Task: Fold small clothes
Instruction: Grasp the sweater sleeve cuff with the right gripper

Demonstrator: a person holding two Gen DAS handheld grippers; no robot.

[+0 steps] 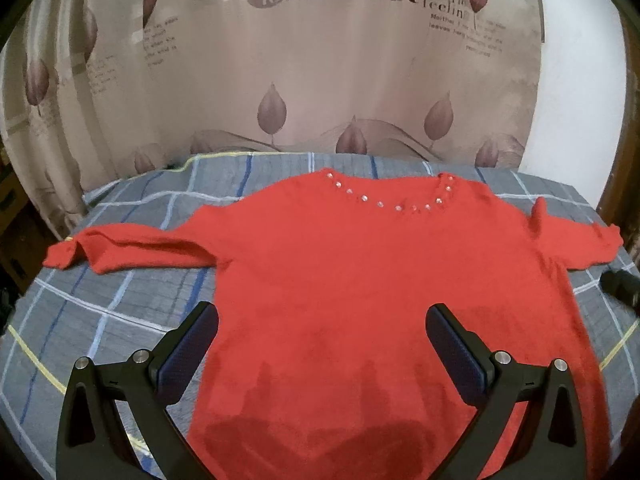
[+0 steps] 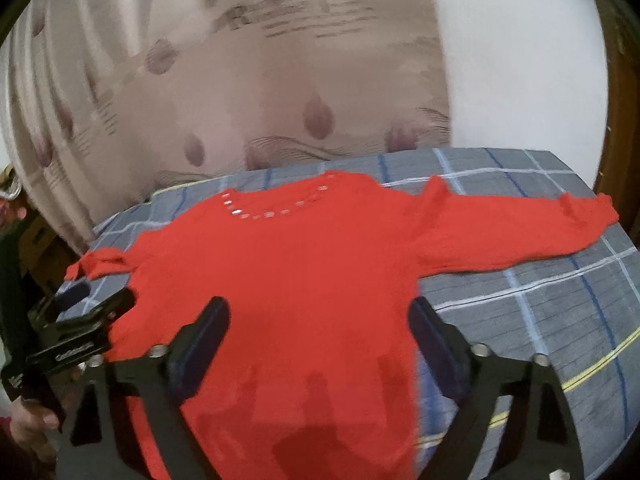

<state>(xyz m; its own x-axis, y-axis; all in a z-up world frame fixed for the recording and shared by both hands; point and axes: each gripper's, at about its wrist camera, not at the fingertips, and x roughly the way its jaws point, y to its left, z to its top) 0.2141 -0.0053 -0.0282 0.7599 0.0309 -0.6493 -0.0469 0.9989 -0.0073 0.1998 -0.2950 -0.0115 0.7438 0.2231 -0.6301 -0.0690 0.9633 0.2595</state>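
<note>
Light: dim indoor, warm cast; brightest on the white wall (image 1: 576,92) at 2 o'clock.
Shadows: dark, soft-edged patches on the sweater (image 1: 360,280) toward 6 o'clock, in both views.
Glare: faint sheen on the curtain (image 1: 280,60) at 12 o'clock in the left view.
Blur: left view fairly sharp, curtain print legible; right view smeared throughout, print unreadable.
Distortion: strong fisheye bowing, black corners, bed (image 2: 540,300) edge curved.

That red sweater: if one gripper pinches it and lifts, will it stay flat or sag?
Probably sag: the red sweater lies limp on the bedsheet, its left sleeve already creased. The fuzzy knit should grip rather than slip. It looks light, so a push may bunch it instead of sliding it.
</note>
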